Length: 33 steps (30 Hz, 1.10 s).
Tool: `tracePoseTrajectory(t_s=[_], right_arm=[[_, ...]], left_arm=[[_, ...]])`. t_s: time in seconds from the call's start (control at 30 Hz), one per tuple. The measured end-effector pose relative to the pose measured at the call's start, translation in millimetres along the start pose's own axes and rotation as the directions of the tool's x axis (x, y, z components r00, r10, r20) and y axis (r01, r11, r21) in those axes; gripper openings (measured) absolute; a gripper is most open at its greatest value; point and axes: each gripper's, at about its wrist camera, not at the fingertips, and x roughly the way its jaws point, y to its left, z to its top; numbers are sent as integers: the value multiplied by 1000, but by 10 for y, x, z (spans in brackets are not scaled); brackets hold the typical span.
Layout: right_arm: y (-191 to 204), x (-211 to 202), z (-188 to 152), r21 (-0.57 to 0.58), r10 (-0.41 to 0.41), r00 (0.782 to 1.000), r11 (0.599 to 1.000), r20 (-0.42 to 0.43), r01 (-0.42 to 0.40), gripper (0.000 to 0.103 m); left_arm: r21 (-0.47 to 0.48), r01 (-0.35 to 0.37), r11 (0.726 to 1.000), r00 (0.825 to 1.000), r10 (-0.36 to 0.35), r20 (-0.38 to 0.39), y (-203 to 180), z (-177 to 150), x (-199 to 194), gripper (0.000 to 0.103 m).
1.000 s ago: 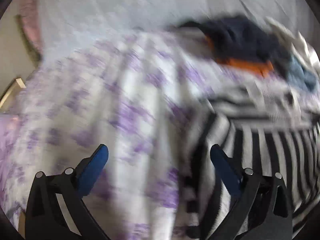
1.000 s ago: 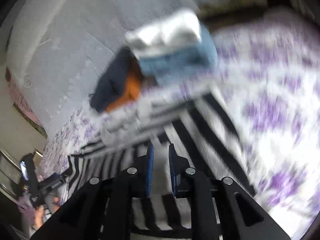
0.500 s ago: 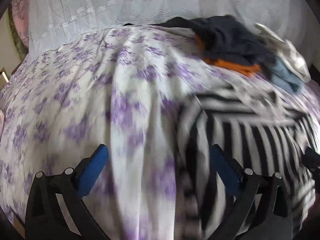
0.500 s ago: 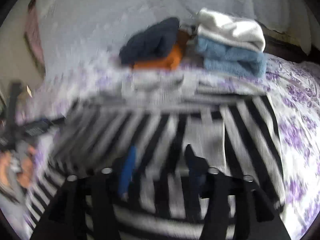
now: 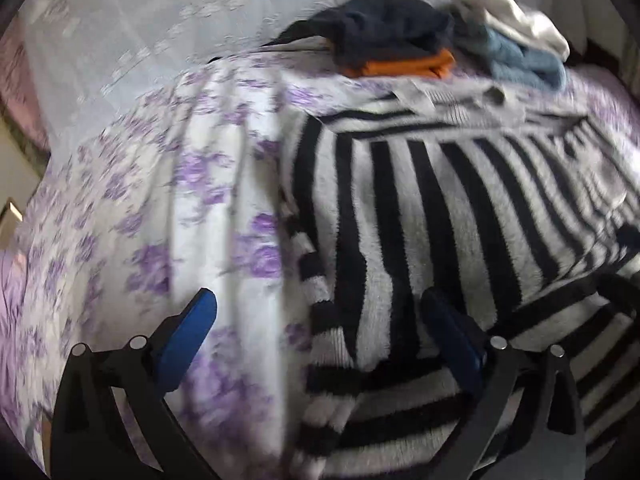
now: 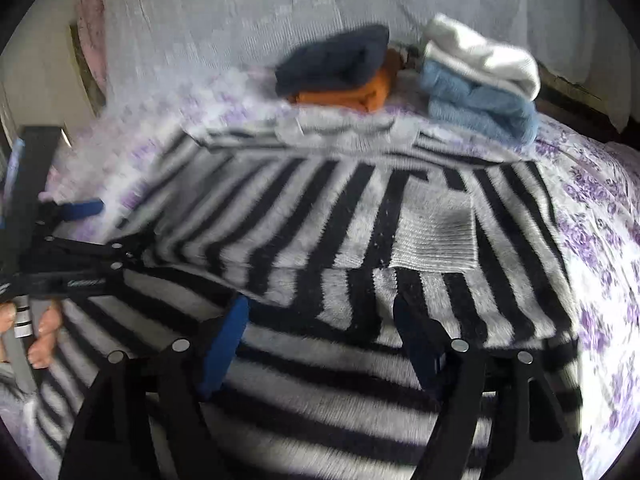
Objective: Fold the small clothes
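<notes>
- While the flowered bedsheet (image 5: 168,200) carries everything, the striped sweater (image 6: 360,240) is the landmark: it lies spread on the sheet with one part already turned over its body, so by my judgement the fold is begun but not finished.
- Beyond the sweater's collar, near but seemingly apart from it, sit two folded stacks: a navy piece (image 6: 336,60) on an orange piece (image 6: 352,94), and beside them a white piece (image 6: 480,56) on a blue piece (image 6: 480,108). These look done; the sweater appears to be what is left.
- Behind the stacks rises a pale lacy cloth (image 6: 260,8); I cannot tell what it covers.
- Over the sweater's near hem hangs the right gripper (image 6: 320,344), jaws wide apart and holding nothing.
- At the sweater's left edge, where knit meets sheet, hangs the left gripper (image 5: 316,332), likewise spread and empty; the right view shows it from the side at the sweater's left, with the person's fingers (image 6: 44,332) on its handle.
- Nothing lies on the sweater itself; the stacks are the closest obstacle, so a fold toward the collar may nudge them.
- Both views are motion-blurred, so fine creases are unclear.
</notes>
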Motion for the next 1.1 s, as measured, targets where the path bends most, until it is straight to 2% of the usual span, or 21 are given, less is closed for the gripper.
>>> tracePoseTrajectory(t_s=[0.07,0.13,0.17,0.2,0.23,0.27,0.37,0.47,0.5,0.6,0.73,0.83,0.93,0.97,1.1], right_arm=[[-45,-133,-118,16,7,1000,1000,-1,-7,75],[-107,-245,-342,-8,-13,999,1000,-41,13,79],[-125,-236,-463,-31,-22,996,999,-84,20,85],[-184,-281,-587,-44,1,995,999,-102,-5,85],[-230,-359,-634,-20,16,996,1000,-86,-18,85],[-303,-521,-678,26,30,997,999,-69,-28,85],[-435,-851,-850,74,47,999,996,3,-47,86],[-639,-855,-1159,113,0,999,994,-37,4,89],[-656,-913,-1197,115,22,1000,993,-18,-20,89],[-682,-1065,-1220,140,-18,1000,990,20,15,89],[-813,-1315,-1405,217,-8,997,976,73,-8,89],[-1001,-1345,-1529,290,13,999,957,52,-27,89],[-1037,-1371,-1610,309,58,997,948,58,-73,89],[-1009,-1390,-1625,303,77,995,949,57,-91,89],[-928,-1423,-1697,286,118,992,949,52,-128,89]], left_arm=[[-40,63,997,998,-63,5,71,-160,-197,99],[5,130,991,991,-130,-30,6,-387,-263,99],[72,127,989,991,-124,-56,-85,-545,-265,99],[127,91,988,996,-88,-35,-152,-684,-290,99],[138,68,988,997,-70,12,-165,-760,-377,99],[144,65,987,998,-66,2,-168,-786,-443,99],[106,142,984,990,-141,-9,-79,-951,-576,99],[68,218,974,976,-216,-23,13,-1149,-678,99],[71,232,970,973,-231,-25,36,-1200,-702,99],[78,241,967,970,-239,-40,9,-1326,-786,99],[50,346,937,938,-343,-54,85,-1544,-969,99],[9,450,893,892,-449,-61,192,-1666,-1049,99],[-9,501,866,864,-500,-60,202,-1710,-1080,99],[-9,513,859,857,-512,-60,189,-1717,-1087,99],[-7,528,849,847,-527,-67,152,-1679,-1052,99]])
